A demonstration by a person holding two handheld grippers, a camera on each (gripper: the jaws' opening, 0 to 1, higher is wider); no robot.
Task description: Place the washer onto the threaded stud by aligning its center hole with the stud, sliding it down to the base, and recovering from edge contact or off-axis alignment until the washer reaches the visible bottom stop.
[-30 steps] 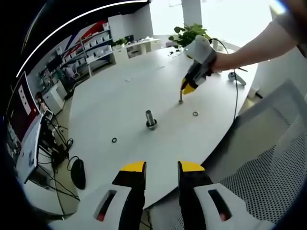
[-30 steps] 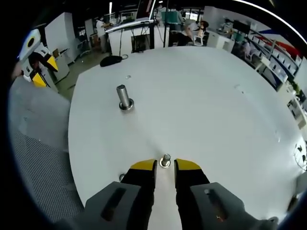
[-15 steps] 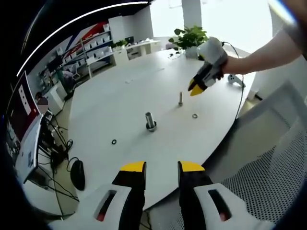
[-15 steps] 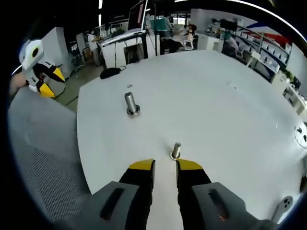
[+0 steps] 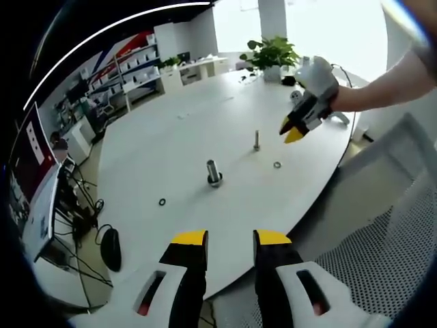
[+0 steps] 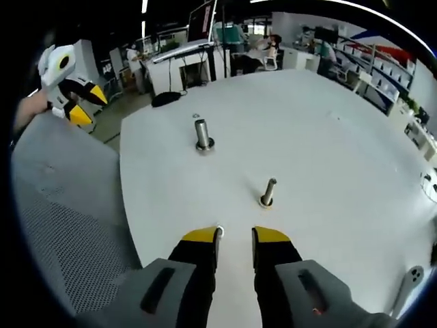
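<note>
Both my grippers have their yellow-tipped fingers spread apart with nothing between them. My left gripper hangs over the near edge of the white table, far from all the parts. My right gripper hangs above the table, just near of the threaded stud.

From the left gripper view I see my right gripper held in the air to the right of the stud. That view shows a loose washer lying flat on the table near the stud, and a black ring far off to the left. From the right gripper view I see a washer sitting low at the stud's base. Both views show the thick metal post standing apart from the stud.
</note>
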